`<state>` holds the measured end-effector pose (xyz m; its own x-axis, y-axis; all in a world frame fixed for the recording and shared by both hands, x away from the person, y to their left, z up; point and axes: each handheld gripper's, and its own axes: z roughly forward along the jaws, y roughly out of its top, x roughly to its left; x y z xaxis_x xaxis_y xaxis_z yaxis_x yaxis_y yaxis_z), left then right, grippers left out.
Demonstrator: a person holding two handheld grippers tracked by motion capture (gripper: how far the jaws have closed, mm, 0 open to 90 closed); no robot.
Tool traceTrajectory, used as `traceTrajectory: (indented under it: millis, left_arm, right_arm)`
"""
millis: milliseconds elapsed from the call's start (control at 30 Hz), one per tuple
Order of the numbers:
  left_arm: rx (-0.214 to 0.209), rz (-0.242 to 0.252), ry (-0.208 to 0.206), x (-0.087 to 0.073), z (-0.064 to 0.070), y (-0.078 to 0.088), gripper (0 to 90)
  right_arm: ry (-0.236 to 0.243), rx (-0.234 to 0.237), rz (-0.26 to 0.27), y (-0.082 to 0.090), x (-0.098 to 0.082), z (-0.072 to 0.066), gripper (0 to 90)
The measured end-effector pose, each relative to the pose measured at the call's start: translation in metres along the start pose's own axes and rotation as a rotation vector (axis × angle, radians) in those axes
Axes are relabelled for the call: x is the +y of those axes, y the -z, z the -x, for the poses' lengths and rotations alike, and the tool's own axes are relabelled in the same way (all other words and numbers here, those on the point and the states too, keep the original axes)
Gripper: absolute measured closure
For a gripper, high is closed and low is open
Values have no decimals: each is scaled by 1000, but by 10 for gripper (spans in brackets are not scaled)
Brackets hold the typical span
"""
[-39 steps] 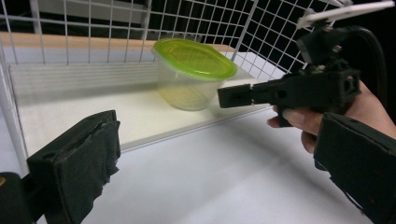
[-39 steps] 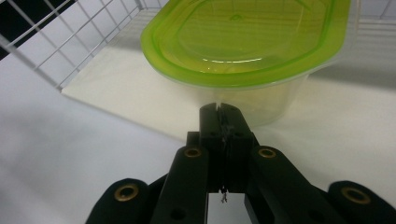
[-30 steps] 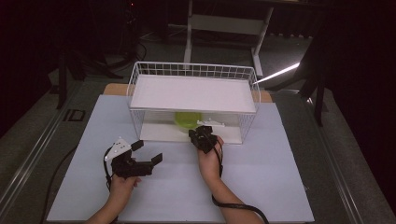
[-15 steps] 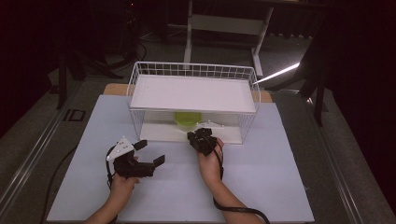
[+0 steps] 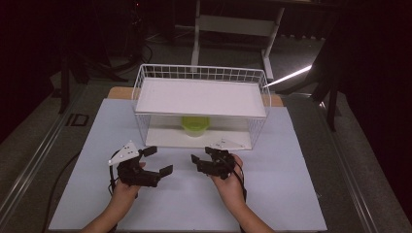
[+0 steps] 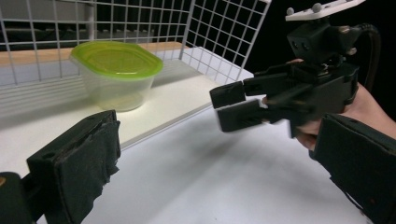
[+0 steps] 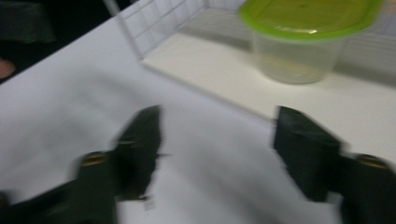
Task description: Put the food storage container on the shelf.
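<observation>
Right gripper point(image 5: 201, 162) pulled back from container point(image 5: 196, 125), jaws just opened, empty; left gripper point(image 5: 158, 161) open.

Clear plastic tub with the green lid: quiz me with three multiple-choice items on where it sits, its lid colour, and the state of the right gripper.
1. Where does the clear plastic tub with the green lid stand?
A. on the top shelf of the white wire rack
B. on the lower shelf of the white wire rack
C. on the white table sheet in front of the rack

2. What colour is the tub's lid?
A. red
B. blue
C. yellow-green

3. How do the right gripper's jaws stand?
A. apart with nothing between them
B. clamped on the tub
C. clamped on the rack wire

Answers: 1 B, the tub shows under the upper board; 2 C, the lid is lime in both gripper views; 3 A, the jaws have just been opening and hold nothing.
</observation>
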<state>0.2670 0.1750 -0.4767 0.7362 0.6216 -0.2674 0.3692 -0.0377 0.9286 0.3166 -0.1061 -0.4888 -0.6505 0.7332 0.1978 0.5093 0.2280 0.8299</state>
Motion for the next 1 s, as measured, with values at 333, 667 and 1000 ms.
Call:
traceTrajectory:
  millis: [333, 667, 1000]
  left_arm:
    - [-23, -18, -6, 1, 4, 18, 14]
    - [2, -23, 2, -6, -3, 42, 14]
    - [24, -44, 4, -20, -7, 58, 14]
  right_arm:
    - [51, 73, 8, 28, -7, -1, 148]
    - [73, 37, 51, 63, -18, 6, 150]
    - [53, 38, 77, 93, -32, 19, 153]
